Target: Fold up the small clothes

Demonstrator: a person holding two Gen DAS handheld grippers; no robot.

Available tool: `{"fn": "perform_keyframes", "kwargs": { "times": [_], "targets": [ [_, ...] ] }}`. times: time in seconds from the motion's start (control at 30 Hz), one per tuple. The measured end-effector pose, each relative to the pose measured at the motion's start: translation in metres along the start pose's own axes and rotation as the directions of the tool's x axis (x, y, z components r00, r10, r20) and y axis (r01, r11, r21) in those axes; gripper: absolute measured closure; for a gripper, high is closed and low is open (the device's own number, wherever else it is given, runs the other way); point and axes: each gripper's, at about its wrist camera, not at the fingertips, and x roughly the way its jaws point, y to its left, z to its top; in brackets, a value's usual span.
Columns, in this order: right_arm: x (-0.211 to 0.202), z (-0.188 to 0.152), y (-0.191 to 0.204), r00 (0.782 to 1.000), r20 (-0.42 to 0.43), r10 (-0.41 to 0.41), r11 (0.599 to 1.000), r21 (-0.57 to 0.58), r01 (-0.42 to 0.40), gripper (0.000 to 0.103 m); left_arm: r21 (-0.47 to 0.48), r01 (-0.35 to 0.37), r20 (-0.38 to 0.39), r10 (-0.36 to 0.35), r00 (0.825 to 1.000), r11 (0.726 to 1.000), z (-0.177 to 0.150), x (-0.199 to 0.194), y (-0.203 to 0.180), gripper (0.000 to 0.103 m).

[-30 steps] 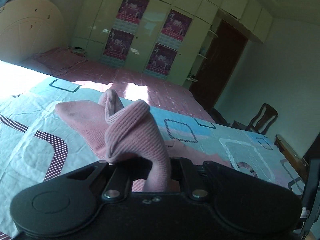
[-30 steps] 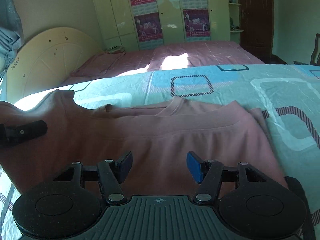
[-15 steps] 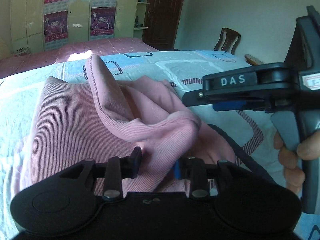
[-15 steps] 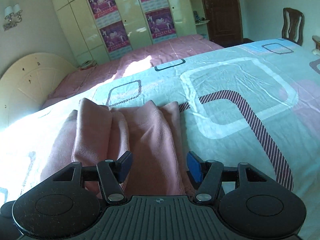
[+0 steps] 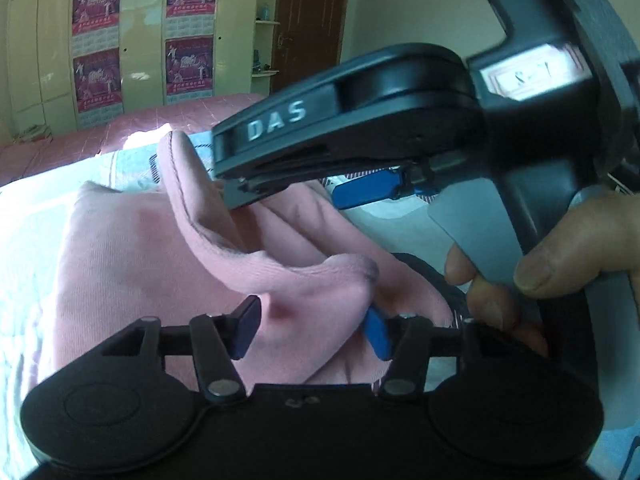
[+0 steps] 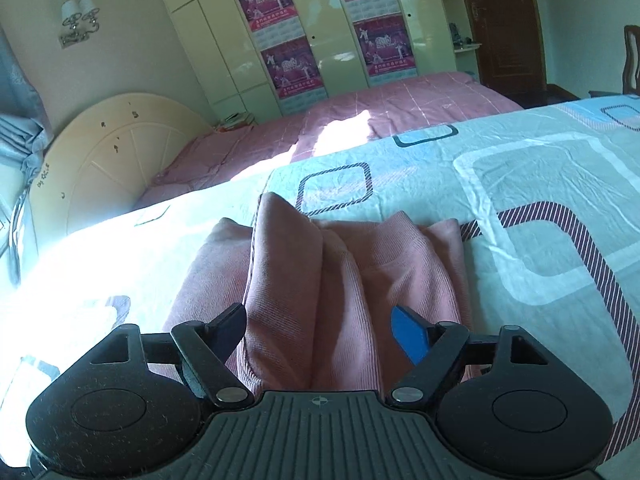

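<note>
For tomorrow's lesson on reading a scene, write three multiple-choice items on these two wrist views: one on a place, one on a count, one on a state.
1. Where does the pink garment lie?
A. on the patterned bedsheet
B. on the chair
C. on the floor

2. How many posters hang on the wardrobe doors?
A. two
B. four
C. six

3. How do the left tongs stand?
A. open, with a fold of the garment between the fingers
C. shut with nothing between them
B. out of view

Key: 1 A, the right wrist view shows the garment bunched on the sheet; 2 B, two pairs, one poster above another; 3 A, the left wrist view shows a wide gap around the fold. The right tongs are open too.
</note>
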Motion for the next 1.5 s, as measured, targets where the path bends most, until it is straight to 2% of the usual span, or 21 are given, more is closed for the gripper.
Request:
{"fn": "perform_keyframes", "kwargs": {
  "times": [0.13, 0.23, 0.33, 0.5, 0.53, 0.57, 0.6, 0.63, 0.83, 0.87, 0.9, 0.97, 1.13, 1.3, 1.43, 1.5],
  "targets": [
    [0.005, -0.003, -0.017, 0.998, -0.065, 0.011, 1.000, 0.018, -0.010, 0.024, -0.015, 0.046, -0.014, -0.046, 0.999, 0.999, -0.004, -0.004, 0.006, 0.048],
    [0.011, -0.008, -0.021, 0.995, -0.093, 0.026, 0.999, 0.038, -0.022, 0.024, -0.030, 0.011, -0.014, -0.012, 1.000, 0.999, -0.011, -0.020, 0.025, 0.048],
    [0.023, -0.012, -0.024, 0.991, -0.122, 0.055, 0.997, 0.068, -0.047, 0.024, -0.116, -0.041, 0.005, 0.042, 0.999, 0.992, -0.013, -0.039, 0.054, 0.047],
    [0.036, -0.018, -0.028, 0.983, -0.150, 0.104, 0.985, 0.150, -0.081, 0.025, -0.275, -0.151, 0.015, 0.161, 0.987, 0.950, -0.013, -0.055, 0.105, 0.046],
    [0.036, -0.018, -0.028, 0.984, -0.145, 0.099, 0.985, 0.156, -0.077, 0.031, -0.292, -0.174, 0.010, 0.184, 0.983, 0.941, -0.011, -0.055, 0.112, 0.046],
    [0.036, -0.018, -0.028, 0.985, -0.141, 0.097, 0.985, 0.156, -0.074, 0.056, -0.300, -0.197, 0.001, 0.206, 0.978, 0.934, -0.011, -0.054, 0.117, 0.047],
    [0.037, -0.017, -0.027, 0.985, -0.146, 0.091, 0.987, 0.147, -0.069, 0.068, -0.307, -0.209, -0.006, 0.218, 0.976, 0.928, -0.011, -0.052, 0.120, 0.047],
    [0.037, -0.017, -0.026, 0.985, -0.147, 0.088, 0.988, 0.137, -0.068, 0.074, -0.320, -0.218, -0.009, 0.227, 0.974, 0.922, -0.010, -0.051, 0.123, 0.047],
    [0.047, -0.016, -0.018, 0.988, -0.134, 0.081, 0.994, 0.088, -0.069, 0.074, -0.373, -0.232, -0.010, 0.246, 0.969, 0.898, -0.009, -0.041, 0.135, 0.047],
    [0.048, -0.016, -0.015, 0.988, -0.134, 0.079, 0.995, 0.073, -0.070, 0.089, -0.382, -0.231, -0.008, 0.247, 0.969, 0.895, -0.009, -0.042, 0.137, 0.047],
    [0.048, -0.015, -0.011, 0.988, -0.136, 0.073, 0.996, 0.055, -0.066, 0.093, -0.388, -0.230, -0.008, 0.247, 0.969, 0.893, -0.008, -0.041, 0.139, 0.047],
    [0.045, -0.012, -0.006, 0.991, -0.124, 0.050, 0.999, 0.007, -0.049, 0.093, -0.381, -0.225, -0.001, 0.243, 0.970, 0.897, -0.006, -0.039, 0.135, 0.047],
    [0.018, -0.001, -0.005, 0.999, -0.033, -0.022, 0.993, -0.118, 0.018, 0.093, -0.364, -0.201, 0.030, 0.227, 0.973, 0.909, -0.001, -0.042, 0.124, 0.045],
    [-0.004, -0.006, -0.026, 0.995, 0.007, -0.098, 0.987, -0.126, 0.098, 0.093, -0.343, -0.166, 0.025, 0.185, 0.982, 0.925, -0.002, -0.029, 0.108, 0.040],
    [0.013, -0.016, -0.053, 0.989, -0.086, -0.116, 0.992, -0.058, 0.111, 0.092, -0.322, -0.164, -0.047, 0.157, 0.986, 0.933, -0.010, -0.009, 0.099, 0.039],
    [0.013, -0.018, -0.059, 0.989, -0.097, -0.115, 0.993, -0.024, 0.113, 0.089, -0.323, -0.167, -0.075, 0.150, 0.986, 0.932, -0.015, -0.001, 0.099, 0.038]
  ]
}}
